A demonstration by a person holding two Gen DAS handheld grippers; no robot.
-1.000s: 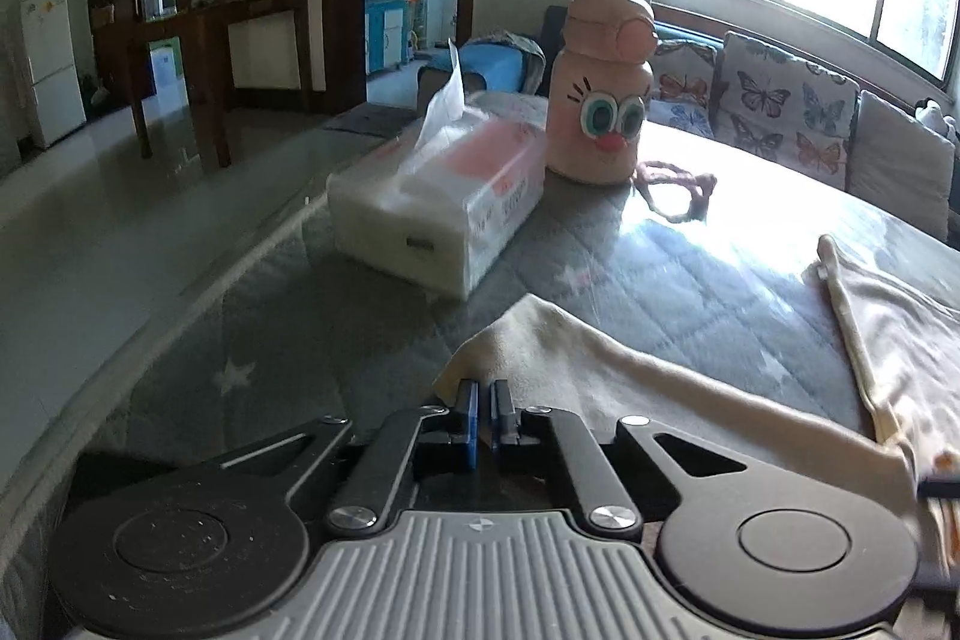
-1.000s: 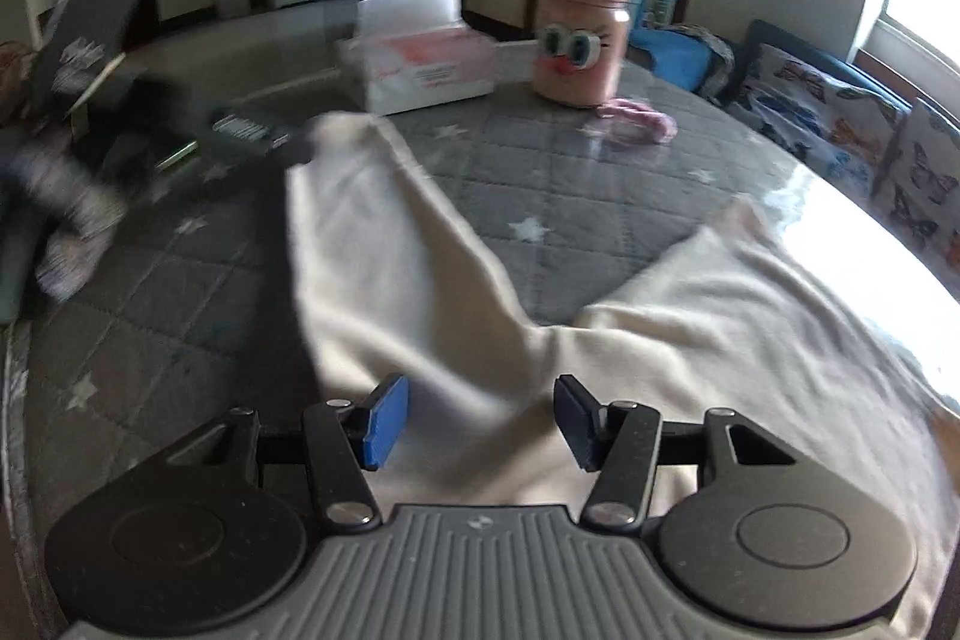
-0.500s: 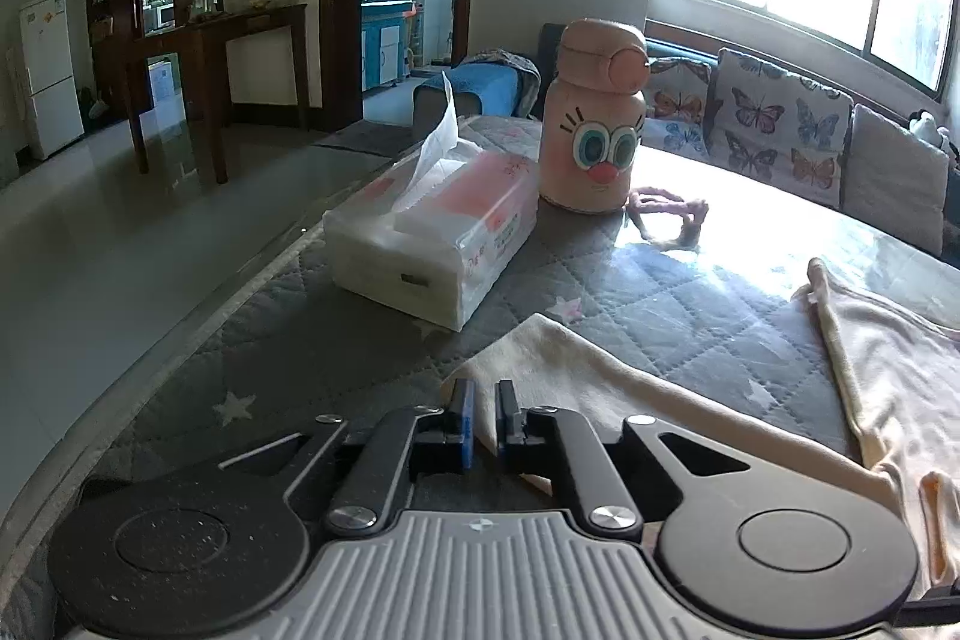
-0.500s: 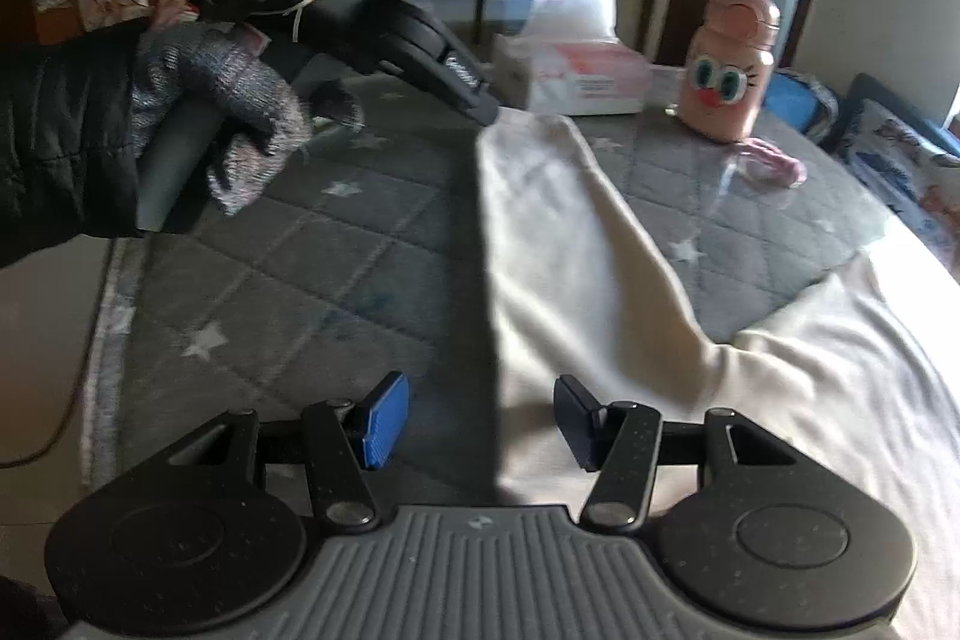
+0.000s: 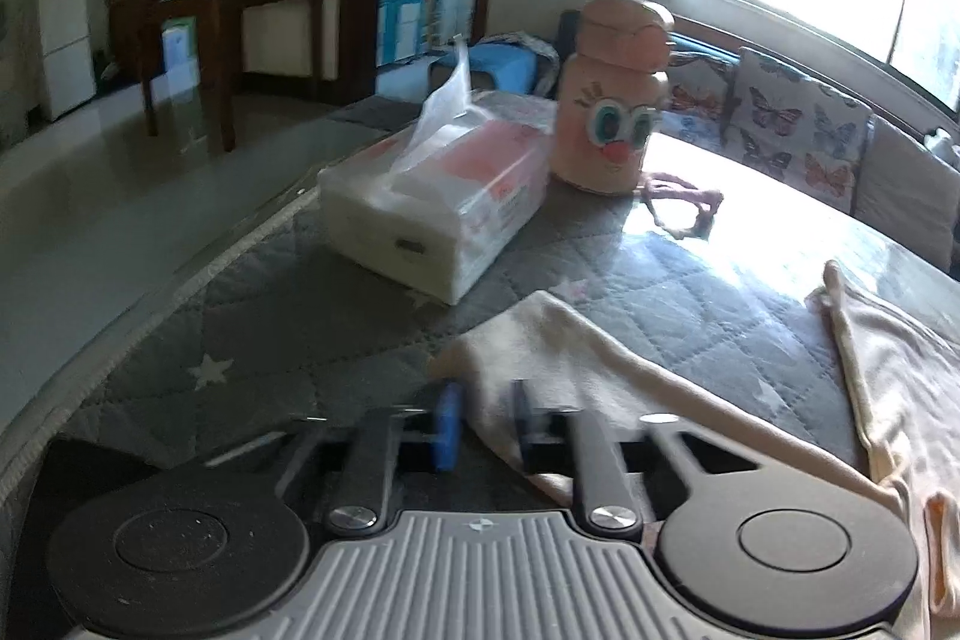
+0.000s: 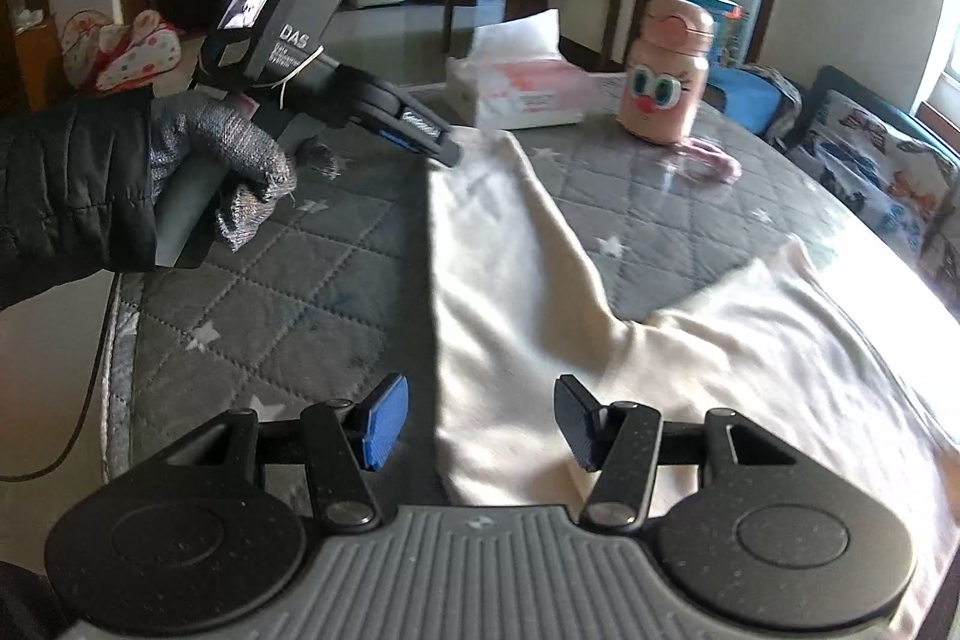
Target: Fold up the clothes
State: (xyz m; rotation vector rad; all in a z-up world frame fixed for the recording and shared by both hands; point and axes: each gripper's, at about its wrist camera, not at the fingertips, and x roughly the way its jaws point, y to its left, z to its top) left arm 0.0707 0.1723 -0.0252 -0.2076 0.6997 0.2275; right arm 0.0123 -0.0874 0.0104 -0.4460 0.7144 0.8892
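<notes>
The left tongs (image 5: 483, 424) are narrowly parted, the jaws having just been closing; the sleeve (image 5: 570, 358) end lies between the pads, but no pinch is seen. These tongs are held by a gloved hand (image 6: 222, 160). The right tongs (image 6: 480, 418) are released, poised over the garment (image 6: 510, 250) edge, and nothing is grasped. The cream garment is spread flat on the grey quilted surface (image 6: 270, 280). Beyond the sleeve, a tissue pack (image 5: 432, 214) and a pink bottle (image 5: 612, 124) are seen.
</notes>
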